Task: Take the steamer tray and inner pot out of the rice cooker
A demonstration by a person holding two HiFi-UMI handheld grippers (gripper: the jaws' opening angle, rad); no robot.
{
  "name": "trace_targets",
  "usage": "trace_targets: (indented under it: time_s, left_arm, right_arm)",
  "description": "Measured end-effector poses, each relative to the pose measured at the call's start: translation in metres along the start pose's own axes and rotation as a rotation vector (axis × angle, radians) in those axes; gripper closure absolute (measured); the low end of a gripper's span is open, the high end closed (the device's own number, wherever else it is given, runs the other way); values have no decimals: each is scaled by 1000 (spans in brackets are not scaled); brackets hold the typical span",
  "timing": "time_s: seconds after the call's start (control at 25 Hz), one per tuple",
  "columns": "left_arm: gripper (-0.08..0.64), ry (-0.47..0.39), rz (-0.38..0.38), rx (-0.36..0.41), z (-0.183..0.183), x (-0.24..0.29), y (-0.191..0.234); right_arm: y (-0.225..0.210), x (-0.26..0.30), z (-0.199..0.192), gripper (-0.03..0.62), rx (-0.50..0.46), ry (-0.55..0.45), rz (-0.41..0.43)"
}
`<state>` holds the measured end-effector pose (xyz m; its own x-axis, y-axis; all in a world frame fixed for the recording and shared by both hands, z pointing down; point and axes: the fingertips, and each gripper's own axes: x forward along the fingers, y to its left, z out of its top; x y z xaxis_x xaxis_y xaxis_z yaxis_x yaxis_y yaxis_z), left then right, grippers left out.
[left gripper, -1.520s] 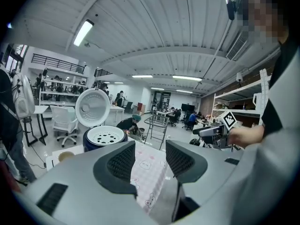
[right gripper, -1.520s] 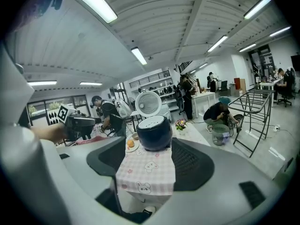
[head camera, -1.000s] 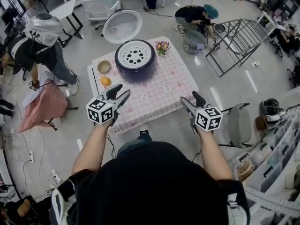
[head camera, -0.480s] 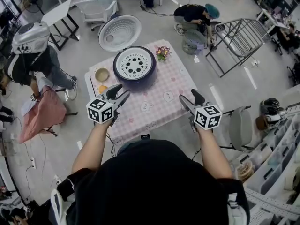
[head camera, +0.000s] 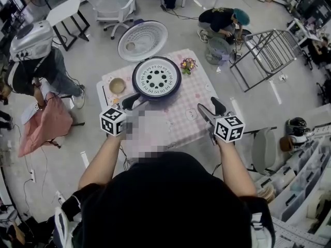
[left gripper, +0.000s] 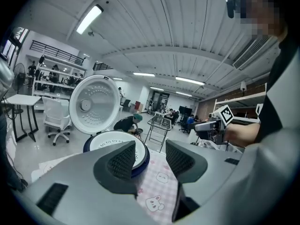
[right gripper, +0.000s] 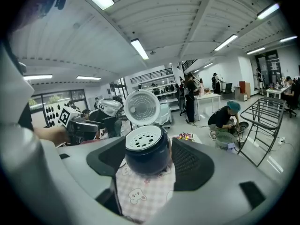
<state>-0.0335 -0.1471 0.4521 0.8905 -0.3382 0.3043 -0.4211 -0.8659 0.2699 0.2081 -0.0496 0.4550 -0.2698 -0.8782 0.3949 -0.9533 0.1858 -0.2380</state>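
Note:
A dark blue rice cooker (head camera: pixel 156 81) stands at the far side of a pink checked table (head camera: pixel 194 94), its white lid (head camera: pixel 142 40) swung open behind it. A white steamer tray (head camera: pixel 156 77) with round holes sits in its top; the inner pot is hidden beneath it. My left gripper (head camera: pixel 135 103) hovers over the table's near left part, open and empty. My right gripper (head camera: pixel 209 110) hangs at the near right edge, also open and empty. Both gripper views look at the cooker (left gripper: pixel 117 146) (right gripper: pixel 146 153) and tray (right gripper: pixel 143 137) from short of it, between parted jaws.
A small bowl (head camera: pixel 117 85) stands left of the cooker and a little bunch of flowers (head camera: pixel 187 64) to its right. A person (head camera: pixel 36 61) stands at the left, another crouches (head camera: pixel 222 19) beyond the table beside a metal rack (head camera: pixel 269 45). A grey chair (head camera: pixel 264 138) is at the right.
The table and cooker have come closer in the head view. Both grippers have moved forward, the left one now over the tablecloth. Both stay open.

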Motion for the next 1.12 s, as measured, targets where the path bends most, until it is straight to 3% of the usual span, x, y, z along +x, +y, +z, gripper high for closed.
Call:
trace_targets:
  time_s: [0.6,0.8,1.12]
  left_arm:
    - [344,-42,16,-83,0,-23,29]
    - [344,-47,43,-79,1,-28,34]
    - [344,-94,122,-110,12,-40,36]
  right_arm:
    - [17,54,41,275,-54,-4,62]
    - [11,65,50,275,-73,-4,88]
    - [15,87,66,275,-107,5,209]
